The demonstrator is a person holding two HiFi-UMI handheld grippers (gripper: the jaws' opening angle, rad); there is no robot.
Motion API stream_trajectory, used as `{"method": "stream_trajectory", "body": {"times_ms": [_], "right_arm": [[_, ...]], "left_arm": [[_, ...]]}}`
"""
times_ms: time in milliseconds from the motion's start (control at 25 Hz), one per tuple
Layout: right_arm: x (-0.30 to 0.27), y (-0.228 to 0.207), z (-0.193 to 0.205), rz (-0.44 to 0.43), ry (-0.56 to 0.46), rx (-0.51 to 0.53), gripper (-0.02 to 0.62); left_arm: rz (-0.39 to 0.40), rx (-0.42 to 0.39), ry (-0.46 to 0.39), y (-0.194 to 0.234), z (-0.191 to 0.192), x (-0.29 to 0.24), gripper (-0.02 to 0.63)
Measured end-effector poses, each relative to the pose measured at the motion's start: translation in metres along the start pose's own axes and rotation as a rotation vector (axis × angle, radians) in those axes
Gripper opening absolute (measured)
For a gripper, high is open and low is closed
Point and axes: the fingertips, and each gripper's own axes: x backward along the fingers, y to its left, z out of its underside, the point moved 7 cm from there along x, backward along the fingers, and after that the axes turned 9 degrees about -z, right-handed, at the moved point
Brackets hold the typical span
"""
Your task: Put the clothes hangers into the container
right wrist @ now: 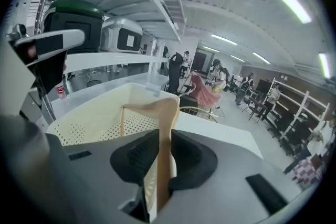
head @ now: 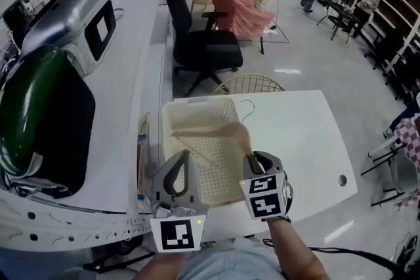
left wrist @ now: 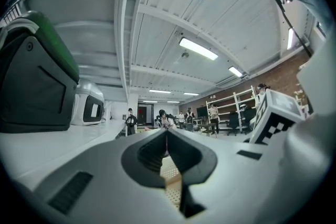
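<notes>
A cream perforated container (head: 172, 109) stands on the white table (head: 302, 141), just ahead of both grippers. My right gripper (head: 253, 158) is shut on one arm of a wooden clothes hanger (head: 220, 134), which stretches left over the container's inside while its metal hook (head: 248, 108) points toward the far rim. In the right gripper view the hanger (right wrist: 160, 113) runs up from between the jaws, above the container (right wrist: 94, 118). My left gripper (head: 185, 155) hovers over the container's near edge, its jaws shut with nothing between them (left wrist: 167, 132).
A black office chair (head: 200, 42) and a gold wire chair (head: 252, 83) stand beyond the table. A green-black machine (head: 39, 115) and a grey one (head: 79, 23) fill the white counter on the left. People stand far back in the room.
</notes>
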Motion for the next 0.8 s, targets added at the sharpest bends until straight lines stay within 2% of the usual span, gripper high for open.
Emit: {"method": "stream_trajectory", "body": {"times_ms": [40,400,800], "right_arm": [[0.0,0.002,-0.002,-0.004,-0.003,-0.004,0.074],[0.0,0.016,-0.006,-0.05,-0.055,-0.043,0.077],[0.023,0.003,-0.008,-0.07,-0.175,-0.079,0.087]], "left_arm": [[0.003,0.003,-0.002,0.002,0.0,-0.001,0.012],[0.011,0.012,0.001,0.011,0.005,-0.003,0.012],[0.018,-0.007,-0.005,-0.008,0.0,-0.001,0.012]]}}
